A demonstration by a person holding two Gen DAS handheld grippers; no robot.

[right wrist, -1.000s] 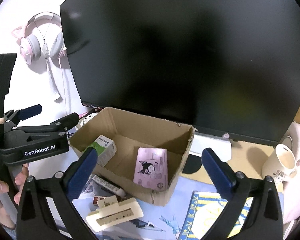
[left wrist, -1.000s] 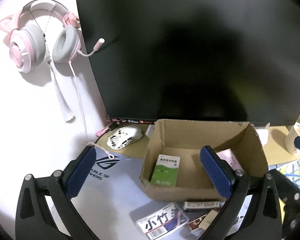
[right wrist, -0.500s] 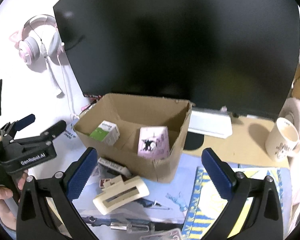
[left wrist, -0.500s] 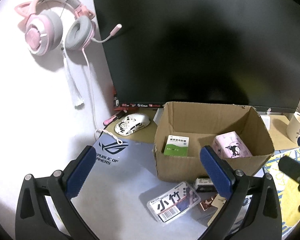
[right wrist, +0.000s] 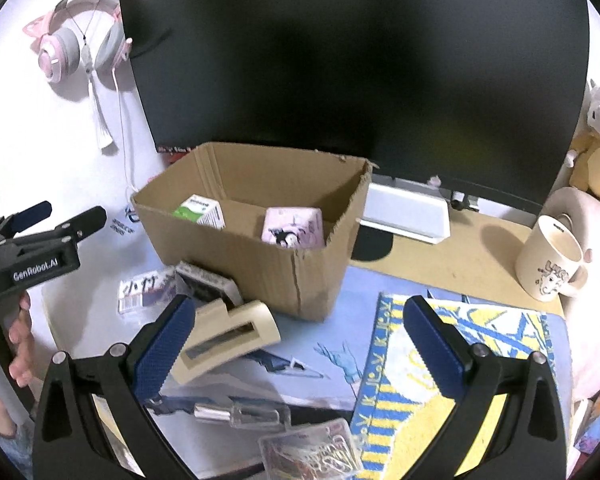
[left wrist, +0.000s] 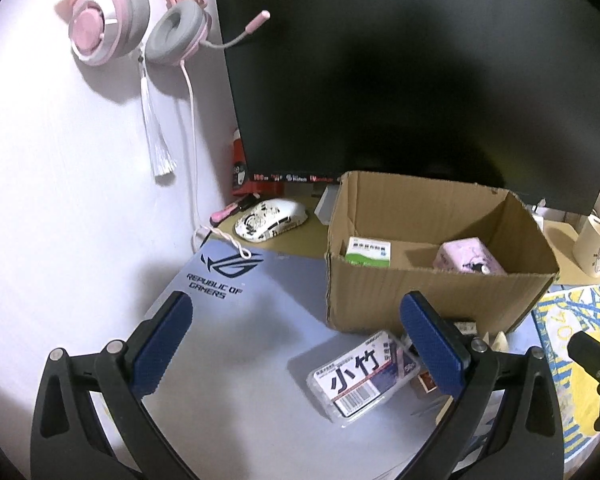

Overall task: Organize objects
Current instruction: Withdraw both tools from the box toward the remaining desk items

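An open cardboard box (left wrist: 432, 292) (right wrist: 260, 268) stands on the desk mat before the monitor. Inside it lie a green-and-white carton (left wrist: 370, 251) (right wrist: 202, 210) and a pink packet (left wrist: 466, 258) (right wrist: 294, 232). In front of the box lie a clear labelled case (left wrist: 360, 378) (right wrist: 146, 286), a small dark box (right wrist: 206, 282) and a cream plastic holder (right wrist: 228, 330). My left gripper (left wrist: 296, 320) is open and empty above the mat, left of the box. My right gripper (right wrist: 300, 320) is open and empty, near the box's front right corner.
A black monitor (right wrist: 360, 60) rises right behind the box. A white mouse (left wrist: 271, 218) and pink headset (left wrist: 132, 16) are at the left. A mug (right wrist: 550, 268), yellow-blue towel (right wrist: 440, 360), clear bottle (right wrist: 240, 414) and paper-clip case (right wrist: 316, 452) lie near the right gripper.
Both grippers have drawn back from the box, which now sits farther off in each view. More of the loose items in front of the box show. Both stay open.
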